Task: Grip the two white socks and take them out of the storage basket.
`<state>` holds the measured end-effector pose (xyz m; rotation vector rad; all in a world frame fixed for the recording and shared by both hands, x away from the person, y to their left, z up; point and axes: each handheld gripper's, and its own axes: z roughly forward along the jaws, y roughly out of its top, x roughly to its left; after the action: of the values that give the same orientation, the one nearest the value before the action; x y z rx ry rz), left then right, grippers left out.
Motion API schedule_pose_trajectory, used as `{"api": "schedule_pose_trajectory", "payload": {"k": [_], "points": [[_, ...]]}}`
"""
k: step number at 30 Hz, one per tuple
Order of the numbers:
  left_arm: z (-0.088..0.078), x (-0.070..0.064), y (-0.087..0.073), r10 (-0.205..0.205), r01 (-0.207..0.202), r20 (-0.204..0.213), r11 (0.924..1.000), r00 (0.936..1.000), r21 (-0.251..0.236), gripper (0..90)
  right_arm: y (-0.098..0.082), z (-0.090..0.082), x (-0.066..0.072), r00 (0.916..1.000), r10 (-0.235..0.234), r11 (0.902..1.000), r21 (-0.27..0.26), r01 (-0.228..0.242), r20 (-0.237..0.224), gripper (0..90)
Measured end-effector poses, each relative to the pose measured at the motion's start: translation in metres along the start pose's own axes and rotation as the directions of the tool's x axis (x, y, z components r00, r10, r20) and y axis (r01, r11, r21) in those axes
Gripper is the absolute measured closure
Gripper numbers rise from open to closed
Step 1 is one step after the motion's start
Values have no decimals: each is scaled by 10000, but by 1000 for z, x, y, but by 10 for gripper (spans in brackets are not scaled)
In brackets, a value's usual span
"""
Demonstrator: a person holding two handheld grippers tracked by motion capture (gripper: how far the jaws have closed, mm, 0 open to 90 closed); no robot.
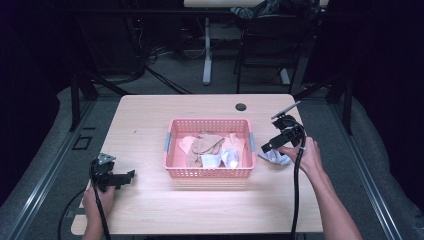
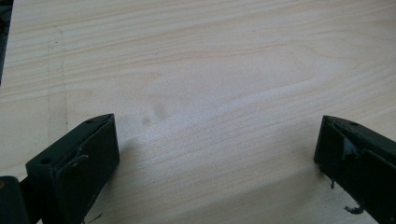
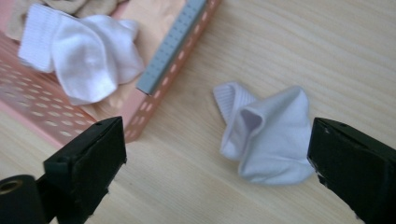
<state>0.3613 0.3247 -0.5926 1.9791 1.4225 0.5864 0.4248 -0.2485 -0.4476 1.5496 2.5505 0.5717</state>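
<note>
Your left gripper [image 1: 131, 175] rests at about 7 o'clock on the table [image 1: 150, 210], jaws spread wide over bare wood. Your right gripper [image 1: 265, 148] hangs released above the white sock [image 3: 268, 135], which lies crumpled on the table just off the pink basket's [image 3: 154, 100] grey handle, at 3 o'clock. Lift clear without snagging it. Farther in, the basket holds another white sock [image 3: 86, 56] and tan socks [image 1: 205, 144].

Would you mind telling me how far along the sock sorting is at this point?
One white sock lies on the table beside the pink basket, outside it. The right gripper hangs open above that sock, holding nothing. More socks remain in the basket. The left gripper rests open, empty.
</note>
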Motion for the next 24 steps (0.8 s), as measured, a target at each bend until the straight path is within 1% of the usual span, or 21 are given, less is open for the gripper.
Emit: {"api": "schedule_pose_trajectory", "payload": {"k": [3, 5, 6, 11, 12, 13, 14, 15, 16, 18, 21, 23, 24], "points": [[0, 0, 0, 6, -6, 2, 10000, 10000, -6, 0, 6, -5, 9, 9998, -175, 9998, -130, 175, 40, 3], [0, 0, 0, 2, -2, -2, 10000, 10000, -1, 0, 11, -8, 15, 9993, -370, 9992, -118, 370, -10, 0], [0, 0, 0, 1, -1, -1, 10000, 10000, -1, 0, 13, -9, 18, 9992, -404, 9990, -209, 403, -47, 0], [0, 0, 0, 1, -1, -2, 10000, 10000, 1, 0, 22, -9, 33, 9969, -783, 9967, -240, 781, -92, 0], [0, 0, 0, 1, -1, -2, 10000, 10000, 1, 0, 22, -9, 33, 9969, -783, 9967, -240, 781, -92, 0], [0, 0, 0, 2, -2, 0, 10000, 10000, 1, 0, 26, -7, 39, 9960, -884, 9958, -267, 880, -127, 0], [0, 0, 0, -22, 22, 2, 10000, 10000, -17, 0, 28, -6, 42, 9957, -916, 9956, -221, 913, -149, 0], [0, 0, 0, 5, -5, 2, 10000, 10000, -5, 0, 29, -5, 44, 9940, -1088, 9940, -156, 1086, -125, 0], [0, 0, 0, -25, 25, 2, 10000, 10000, -21, 0, 30, -4, 46, 9941, -1065, 9941, -214, 1061, -195, 0], [0, 0, 0, -1, 1, -1, 10000, 10000, -2, 0, 33, -2, 51, 9929, -1169, 9929, -232, 1164, -211, 0], [0, 0, 0, -2, 2, -2, 10000, 10000, -1, 0, 38, 2, 58, 9904, -1360, 9906, -143, 1357, -244, 0], [0, 0, 0, 0, 0, -1, 10000, 10000, -1, 0, 40, 4, 63, 9903, -1374, 9904, -173, 1370, -213, 0], [0, 0, 0, -24, 24, 0, 10000, 10000, -19, 0, 41, 6, 65, 9893, -1427, 9897, -149, 1423, -292, 0]]}}
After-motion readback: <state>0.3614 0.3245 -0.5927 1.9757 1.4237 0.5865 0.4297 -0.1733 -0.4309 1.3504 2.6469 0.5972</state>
